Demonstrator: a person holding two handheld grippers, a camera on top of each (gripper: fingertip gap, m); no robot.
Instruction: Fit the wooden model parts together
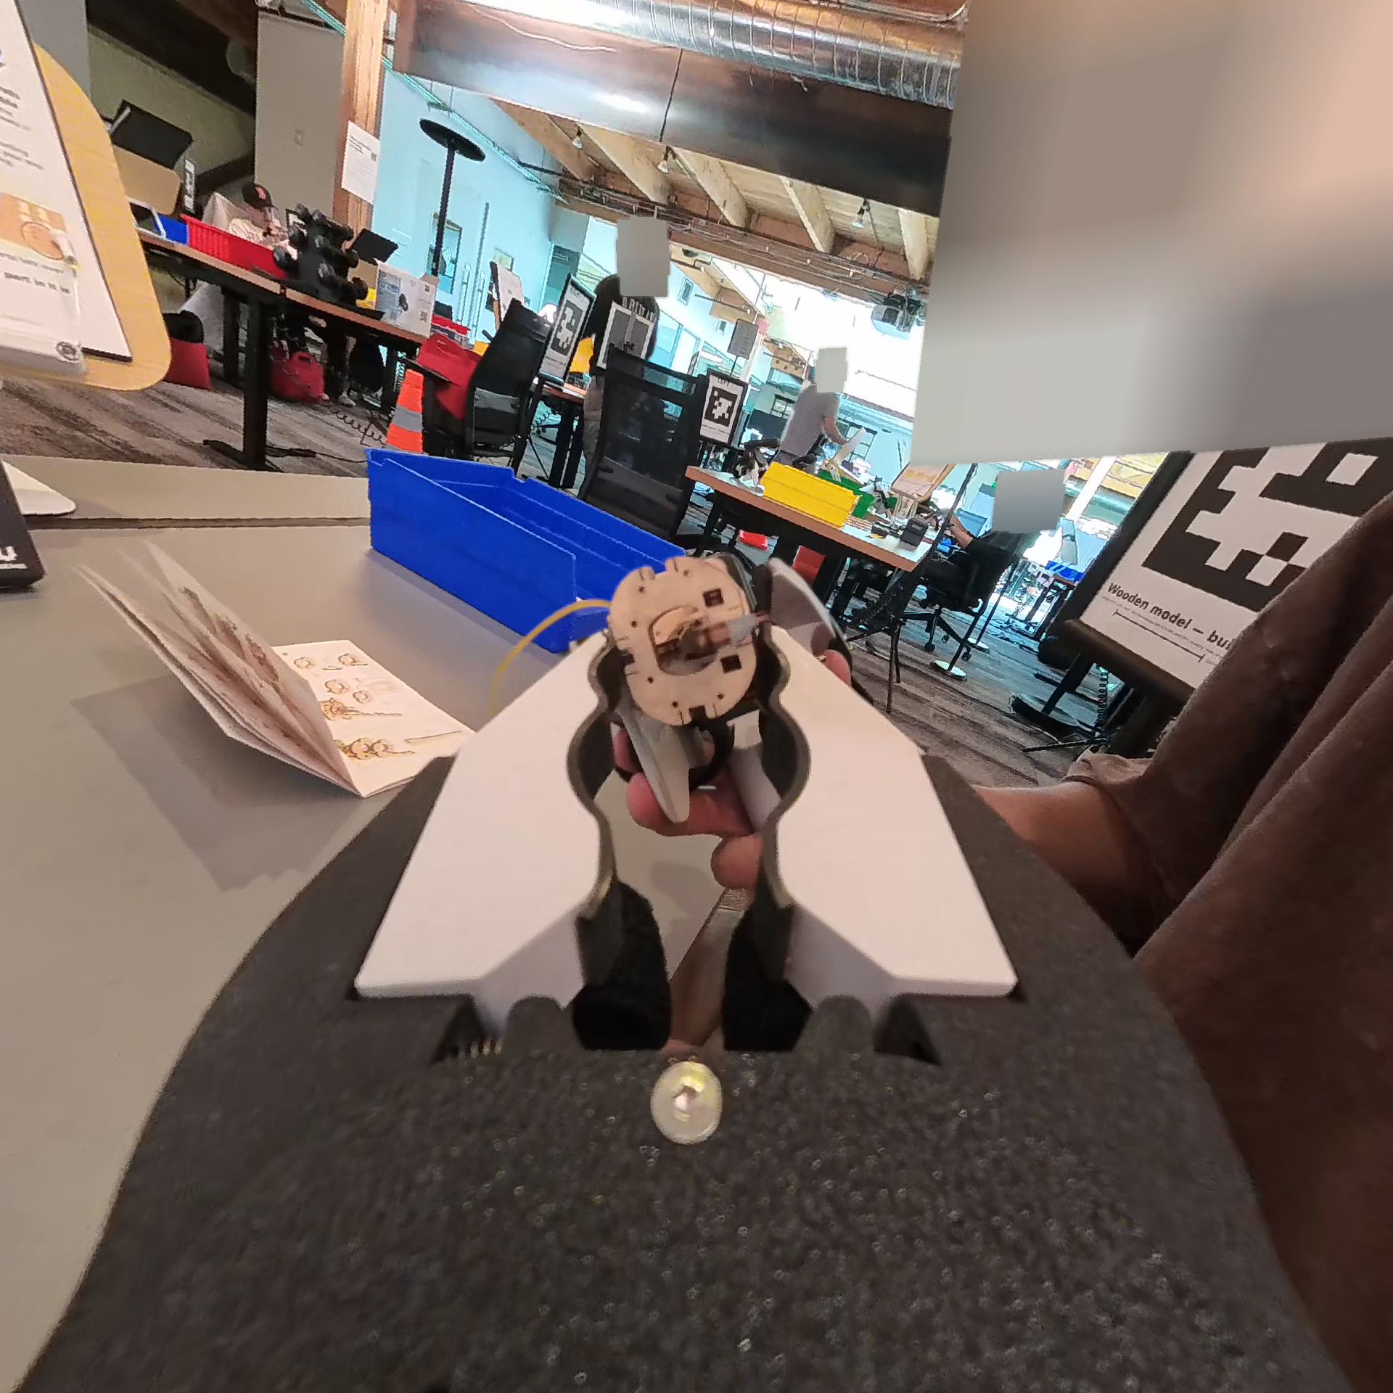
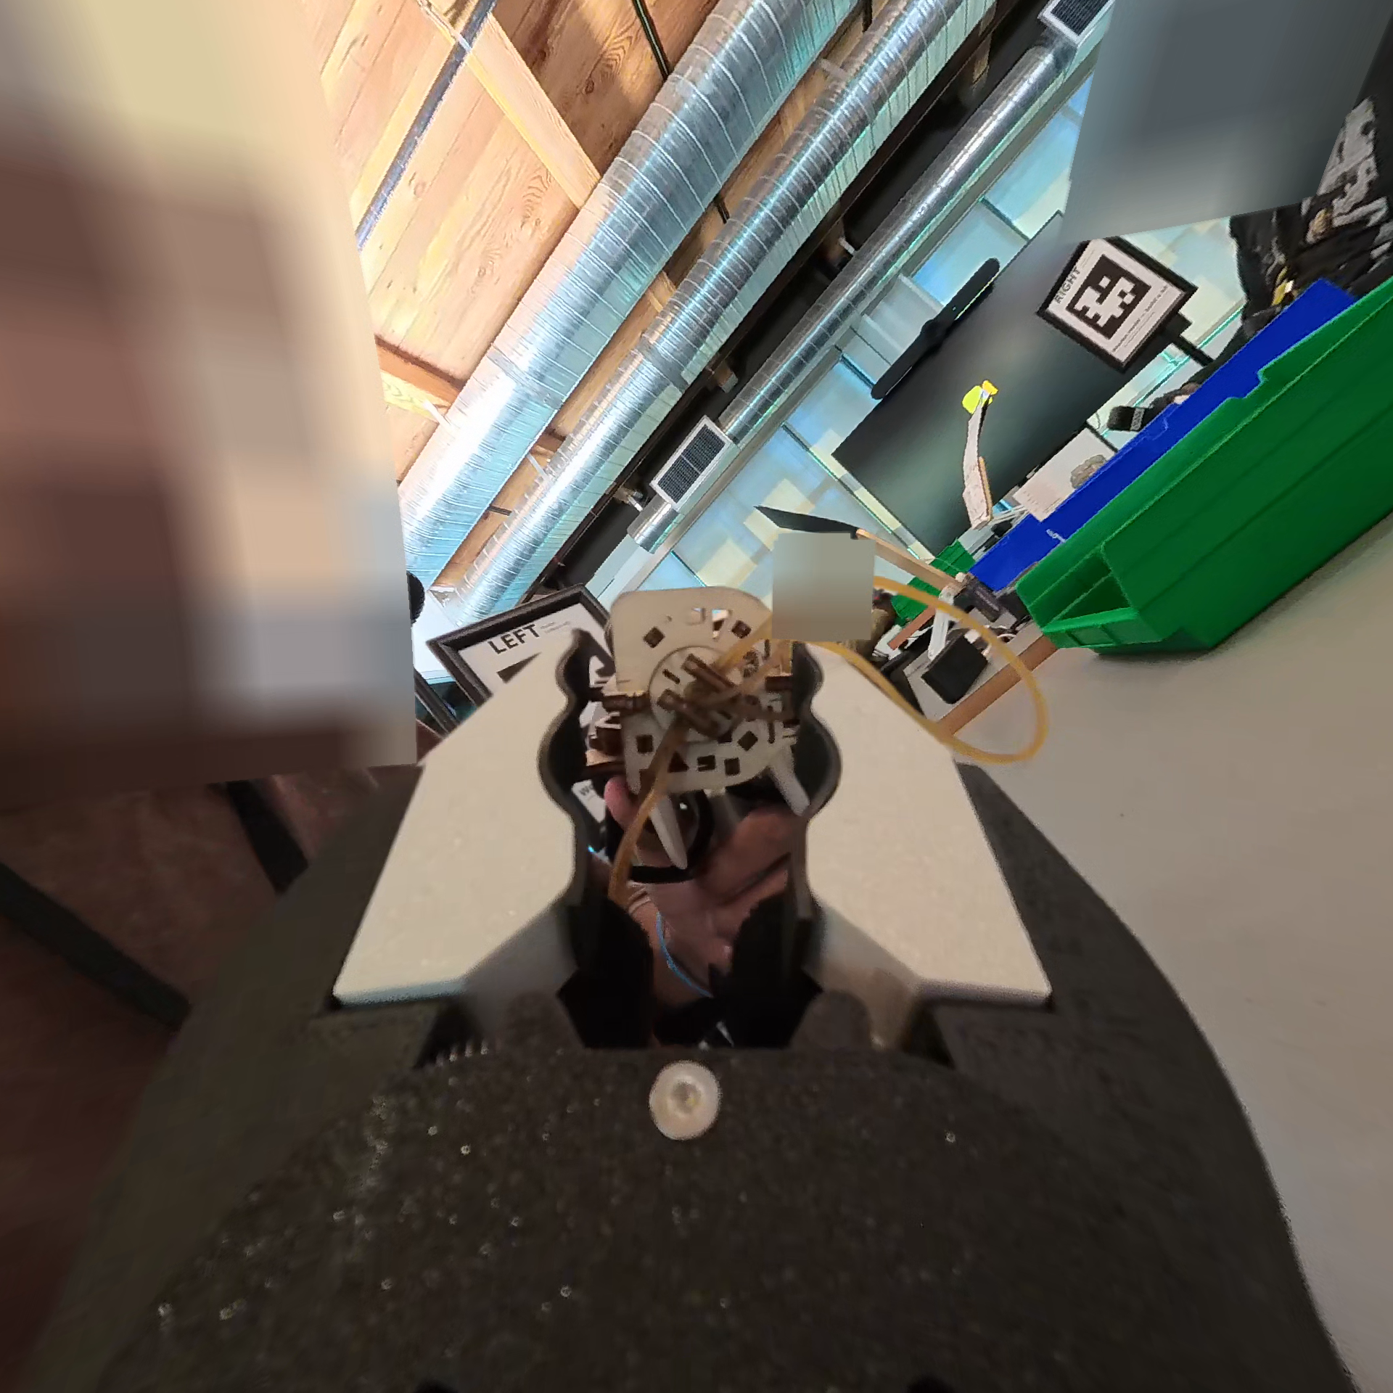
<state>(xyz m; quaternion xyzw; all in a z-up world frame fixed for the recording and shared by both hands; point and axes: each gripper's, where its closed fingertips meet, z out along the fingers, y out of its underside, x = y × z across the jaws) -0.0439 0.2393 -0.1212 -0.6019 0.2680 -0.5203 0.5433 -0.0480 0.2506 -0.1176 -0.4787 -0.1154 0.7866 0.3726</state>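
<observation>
A round wooden model (image 1: 678,648) of slotted discs with small brown pegs sits between the two grippers, held above the grey table (image 1: 188,867). My left gripper (image 1: 690,659) is shut on its near disc. The right gripper's fingers (image 1: 799,603) and a hand show just behind it. In the right wrist view my right gripper (image 2: 686,678) is shut on the model (image 2: 701,746) from the other side. The left gripper's white fingertips (image 2: 671,829) poke in below. A yellow rubber band (image 2: 1010,678) loops out of the model to the right; it also shows in the left wrist view (image 1: 520,656).
An open instruction booklet (image 1: 286,701) lies on the table to the left. A blue bin (image 1: 490,543) stands behind it. A green bin (image 2: 1244,543) and a blue bin (image 2: 1161,452) stand at the right. A framed marker sign (image 1: 1244,543) and a brown sleeve (image 1: 1244,829) are close on the right. My left and right fingertips are right by each other.
</observation>
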